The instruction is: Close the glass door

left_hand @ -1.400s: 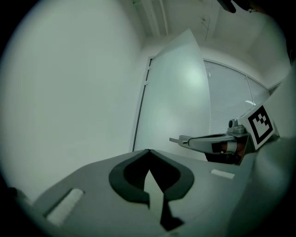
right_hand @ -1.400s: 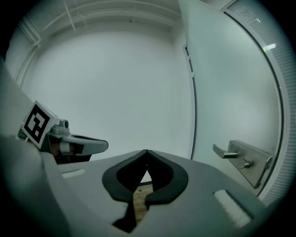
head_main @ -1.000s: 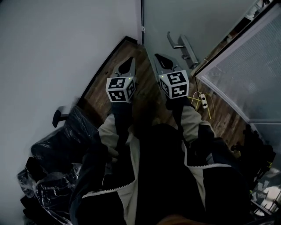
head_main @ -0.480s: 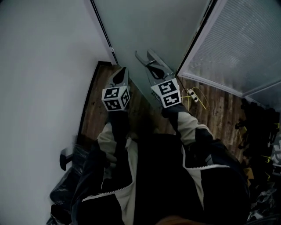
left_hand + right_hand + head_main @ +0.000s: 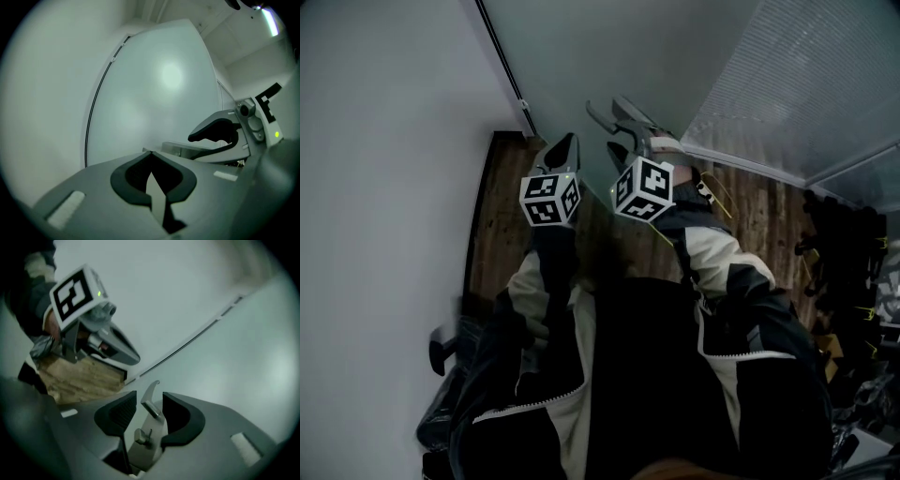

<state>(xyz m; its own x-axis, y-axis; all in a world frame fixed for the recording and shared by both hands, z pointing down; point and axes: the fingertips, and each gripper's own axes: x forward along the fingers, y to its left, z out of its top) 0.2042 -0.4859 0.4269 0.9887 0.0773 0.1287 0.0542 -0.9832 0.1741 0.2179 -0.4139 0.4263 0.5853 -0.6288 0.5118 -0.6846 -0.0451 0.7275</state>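
Seen from above, a person in a dark jacket (image 5: pixel 647 375) with pale panels stands on a wooden floor (image 5: pixel 502 216), holding a gripper in each hand. A white wall (image 5: pixel 384 141) fills the left side. A black plastic-wrapped bundle (image 5: pixel 445 422) sits low against it, near the person's left side. On the right, a ribbed panel (image 5: pixel 806 84) slants across the upper corner. A yellow cable (image 5: pixel 720 202) lies on the floor below it, just beyond the right arm. Nothing stands between the grippers and the door.

The frosted glass door (image 5: pixel 609 47) stands straight ahead of the person. A thin black strip (image 5: pixel 502 56) runs along its left edge where it meets the wall. Its metal door handle (image 5: pixel 614 120) juts out low on the glass, right in front of the right gripper (image 5: pixel 623 150).

The right gripper view shows this gripper's jaws opening. The handle's lever stands in the gap between the two dark pads, with space on either side, so the pads do not press on it.

The left gripper (image 5: pixel 565 142) hangs just left of the handle, pointing at bare glass near the black strip. Its jaw tips are pressed together with nothing between them. It is apart from the handle and near the right gripper.
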